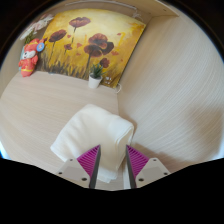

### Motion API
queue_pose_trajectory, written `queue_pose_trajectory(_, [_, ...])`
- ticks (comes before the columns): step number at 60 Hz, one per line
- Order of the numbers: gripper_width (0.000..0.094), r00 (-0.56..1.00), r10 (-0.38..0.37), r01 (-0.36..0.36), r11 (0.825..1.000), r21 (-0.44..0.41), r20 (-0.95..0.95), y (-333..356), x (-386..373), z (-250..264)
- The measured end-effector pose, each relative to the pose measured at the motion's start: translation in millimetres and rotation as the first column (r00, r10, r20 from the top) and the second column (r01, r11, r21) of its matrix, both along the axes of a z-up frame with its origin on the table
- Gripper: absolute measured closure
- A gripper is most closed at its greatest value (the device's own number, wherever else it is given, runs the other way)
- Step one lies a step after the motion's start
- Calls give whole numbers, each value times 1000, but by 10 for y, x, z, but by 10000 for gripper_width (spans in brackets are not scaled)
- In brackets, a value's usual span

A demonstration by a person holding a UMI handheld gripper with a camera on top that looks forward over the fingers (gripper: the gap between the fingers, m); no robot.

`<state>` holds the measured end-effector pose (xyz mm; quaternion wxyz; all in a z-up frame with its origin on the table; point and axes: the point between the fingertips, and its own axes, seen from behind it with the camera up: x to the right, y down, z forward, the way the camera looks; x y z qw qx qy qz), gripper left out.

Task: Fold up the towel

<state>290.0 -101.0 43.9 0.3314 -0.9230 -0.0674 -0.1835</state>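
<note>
Spread purple pads (90,158) of the hand-held gripper (113,160) angle down over the partly folded white towel (95,133) on the pale surface (170,90).

There is one white towel (95,135), one poppy painting (88,45), one small potted plant (96,75) and one orange toy (29,60).

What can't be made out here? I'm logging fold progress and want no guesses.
- Towel: gripper view; its near edge is hidden behind the fingers, so grip is unclear.
- Fold layers: blurred together.
- Small potted plant and colourful object by the painting: too small.
</note>
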Motion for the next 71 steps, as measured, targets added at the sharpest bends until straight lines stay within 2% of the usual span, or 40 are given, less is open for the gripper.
queue_pose_trajectory(2, [378,1000,-1,1,1000,-9,6,-54,-8,-22])
queue_pose_trajectory(4, [326,1000,-2,2,1000,0,-2,-84,-46,1])
queue_pose_trajectory(9, [309,999,-32,33,998,47,-31,-127,-189,205])
queue_pose_trajectory(19, [204,991,-9,32,984,174,-131,-146,-729,767])
queue_pose_trajectory(34, [180,968,41,39,950,309,-246,-476,-1717,1738])
queue_pose_trajectory(47, [182,944,57,75,921,381,-324,-917,-2350,2099])
queue_pose_trajectory(64, [182,944,117,11,922,387,-307,-1315,-2791,2188])
queue_pose_trajectory(71, [182,944,134,-13,928,372,-301,-1412,-2890,2152])
